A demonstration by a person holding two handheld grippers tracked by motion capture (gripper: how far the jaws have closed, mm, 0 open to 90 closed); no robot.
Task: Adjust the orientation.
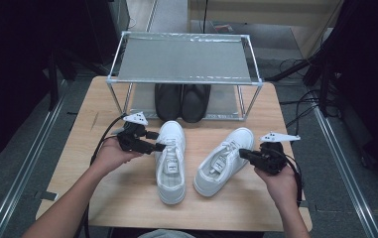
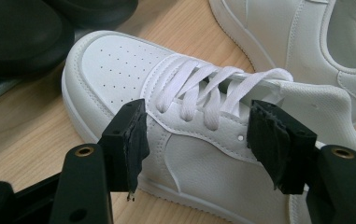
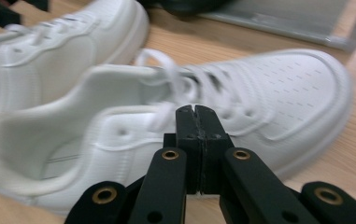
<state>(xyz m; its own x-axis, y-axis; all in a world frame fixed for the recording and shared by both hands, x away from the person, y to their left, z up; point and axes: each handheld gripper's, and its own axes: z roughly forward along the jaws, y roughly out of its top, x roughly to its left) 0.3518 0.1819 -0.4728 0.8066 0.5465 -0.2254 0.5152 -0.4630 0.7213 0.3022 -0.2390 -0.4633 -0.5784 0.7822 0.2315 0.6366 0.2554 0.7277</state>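
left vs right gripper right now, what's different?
The left gripper has its jaws wide open, astride the laced side of the left white sneaker; the right gripper is shut, jaws pressed together with nothing between them. The left one is right at its shoe, whereas the right one points at the side of the right white sneaker; contact isn't clear. Both are hand-held, black-jawed, and aimed inward at the pair.

left sneaker (image 1: 170, 161): white | right sneaker (image 1: 223, 161): white | shoes (image 1: 182, 101): black
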